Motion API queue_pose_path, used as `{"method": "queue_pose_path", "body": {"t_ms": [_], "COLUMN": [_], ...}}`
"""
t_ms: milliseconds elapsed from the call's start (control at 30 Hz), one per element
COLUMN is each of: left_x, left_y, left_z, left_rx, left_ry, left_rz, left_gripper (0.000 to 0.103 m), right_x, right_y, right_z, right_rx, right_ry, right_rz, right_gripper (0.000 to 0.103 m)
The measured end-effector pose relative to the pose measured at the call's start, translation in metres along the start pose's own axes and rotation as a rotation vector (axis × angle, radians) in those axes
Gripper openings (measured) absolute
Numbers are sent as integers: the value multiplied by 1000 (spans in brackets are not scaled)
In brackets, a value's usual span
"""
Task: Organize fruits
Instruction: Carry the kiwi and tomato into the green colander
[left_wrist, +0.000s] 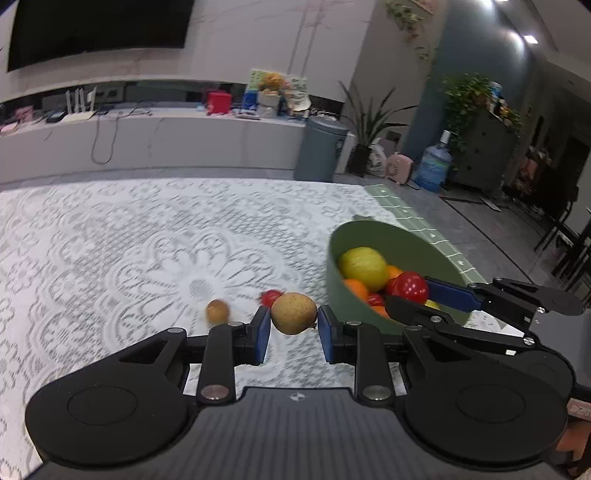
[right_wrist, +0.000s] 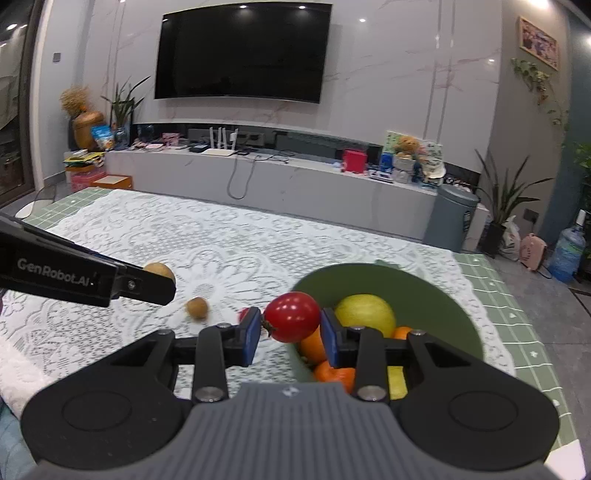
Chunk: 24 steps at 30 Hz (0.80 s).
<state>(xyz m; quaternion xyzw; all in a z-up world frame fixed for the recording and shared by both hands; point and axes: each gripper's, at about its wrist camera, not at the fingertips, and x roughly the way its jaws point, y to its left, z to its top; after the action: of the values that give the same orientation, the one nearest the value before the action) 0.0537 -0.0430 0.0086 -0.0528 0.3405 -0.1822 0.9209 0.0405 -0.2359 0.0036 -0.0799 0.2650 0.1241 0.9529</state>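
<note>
Several fruits already fill the bowl (right_wrist: 454, 295). Left fingers (left_wrist: 294, 325) grip a pear (left_wrist: 294, 313) beside it; right fingers (right_wrist: 290, 328) grip a tomato (right_wrist: 293, 316) over its rim. Two small fruits remain on the table (left_wrist: 110, 240).

Two close wrist views angled down, sharing green bowl (left_wrist: 336, 266) (right_wrist: 454, 310).

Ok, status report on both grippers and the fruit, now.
Left gripper shut on tan pear. Right gripper shut on red tomato, over green bowl. Two small fruits loose on cloth. Nothing in the way.
</note>
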Motion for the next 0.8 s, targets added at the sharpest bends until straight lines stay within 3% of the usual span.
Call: {"method": "queue_pose_path", "body": {"t_ms": [333, 800], "left_x": [28, 78], "left_y": [-34, -63], "left_z": [19, 30], "left_rx": [76, 158], "left_ry": [23, 118], "left_rz": [-58, -117], "left_gripper": [31, 31], "right_x": [-3, 23], "right_y": [-31, -58], "right_z": [4, 10], "right_rx": [22, 35], "right_ry": [7, 120], "right_rz": [-62, -96], "right_gripper": [32, 32]}}
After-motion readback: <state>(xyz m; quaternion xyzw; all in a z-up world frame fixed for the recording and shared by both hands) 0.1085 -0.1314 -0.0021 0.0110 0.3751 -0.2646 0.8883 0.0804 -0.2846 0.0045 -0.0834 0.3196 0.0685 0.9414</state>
